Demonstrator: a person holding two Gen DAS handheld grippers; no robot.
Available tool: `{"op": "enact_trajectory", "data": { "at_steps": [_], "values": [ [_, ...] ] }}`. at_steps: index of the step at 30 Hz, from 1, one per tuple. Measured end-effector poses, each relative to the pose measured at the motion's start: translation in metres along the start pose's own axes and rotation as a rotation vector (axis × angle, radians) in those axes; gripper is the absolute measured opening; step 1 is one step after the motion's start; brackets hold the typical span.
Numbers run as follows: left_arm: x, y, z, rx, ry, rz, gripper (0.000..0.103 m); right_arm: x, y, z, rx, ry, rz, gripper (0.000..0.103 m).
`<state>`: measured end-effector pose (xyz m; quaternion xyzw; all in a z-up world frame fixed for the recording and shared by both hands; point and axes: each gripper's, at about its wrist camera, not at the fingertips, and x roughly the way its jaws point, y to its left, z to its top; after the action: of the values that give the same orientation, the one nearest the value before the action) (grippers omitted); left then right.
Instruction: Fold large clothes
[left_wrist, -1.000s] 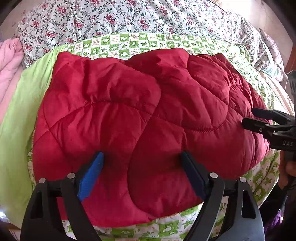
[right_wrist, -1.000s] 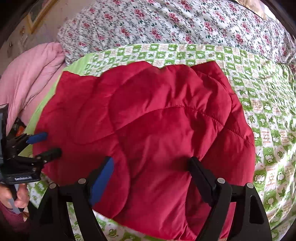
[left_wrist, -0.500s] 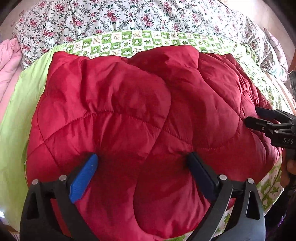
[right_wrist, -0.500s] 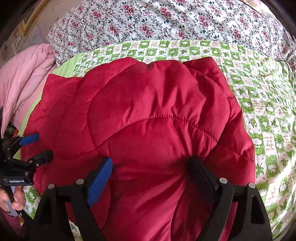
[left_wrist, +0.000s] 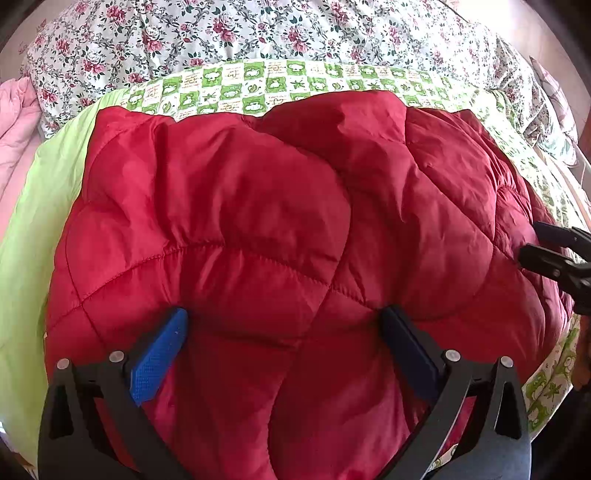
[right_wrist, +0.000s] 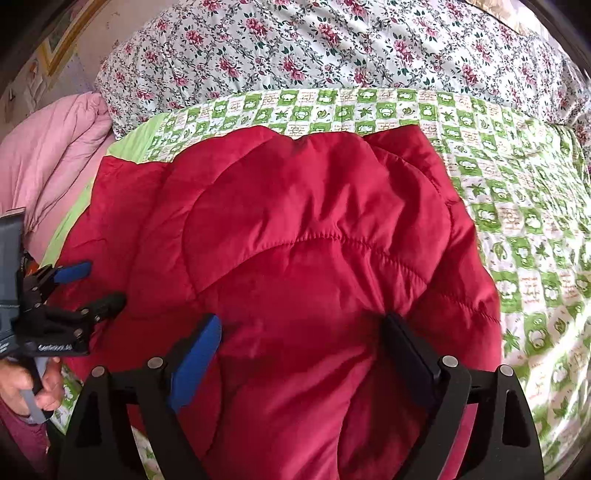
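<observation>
A puffy red quilted jacket (left_wrist: 280, 236), made of shiny padded fabric with curved stitched seams, is lying bunched in a broad mound on a green-and-white checked bedspread (right_wrist: 517, 229) that is covering the bed. It is filling the middle of both wrist views.

The left claw (left_wrist: 284, 336) is pointing down at the near part of the jacket with its jaws standing wide apart; they have just been opening. The padded fabric is bulging up between its fingers, the blue pad (left_wrist: 159, 358) and the dark pad (left_wrist: 410, 347) sitting against the fabric without pinching it.

The right claw (right_wrist: 299, 339) is likewise spread wide over the jacket's near edge, its jaws having opened a little further, with red fabric swelling between them and nothing clamped.

Beyond the checked bedspread, a white quilt with a red floral print (right_wrist: 332, 48) is lying across the far side, and a pink blanket (right_wrist: 51, 155) is piled at the left edge.
</observation>
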<state>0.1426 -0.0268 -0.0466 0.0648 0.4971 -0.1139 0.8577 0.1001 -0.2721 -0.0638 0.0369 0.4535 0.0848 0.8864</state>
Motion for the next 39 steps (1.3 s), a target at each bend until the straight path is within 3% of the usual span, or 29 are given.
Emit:
{"op": "enact_trajectory", "data": {
  "at_steps": [3,8,21,28,39],
  "values": [
    [-0.002,0.000,-0.001,0.001,-0.001,-0.001,0.103,-0.010,-0.003,-0.005,0.006,-0.007,0.008,0.090],
    [-0.012,-0.001,-0.004,-0.007,-0.003,0.004,0.103,0.000,-0.008,-0.017,-0.015,0.065,-0.002,0.090],
    [-0.046,0.004,-0.028,-0.022,-0.020,0.079,0.103,-0.037,0.015,-0.021,-0.057,-0.023,0.043,0.090],
    [-0.059,0.005,-0.042,-0.014,-0.038,0.145,0.103,-0.051,0.024,-0.035,-0.097,-0.023,0.030,0.090],
    [-0.078,0.008,-0.056,-0.025,-0.061,0.166,0.103,-0.065,0.023,-0.053,-0.098,-0.014,0.027,0.090]
  ]
}}
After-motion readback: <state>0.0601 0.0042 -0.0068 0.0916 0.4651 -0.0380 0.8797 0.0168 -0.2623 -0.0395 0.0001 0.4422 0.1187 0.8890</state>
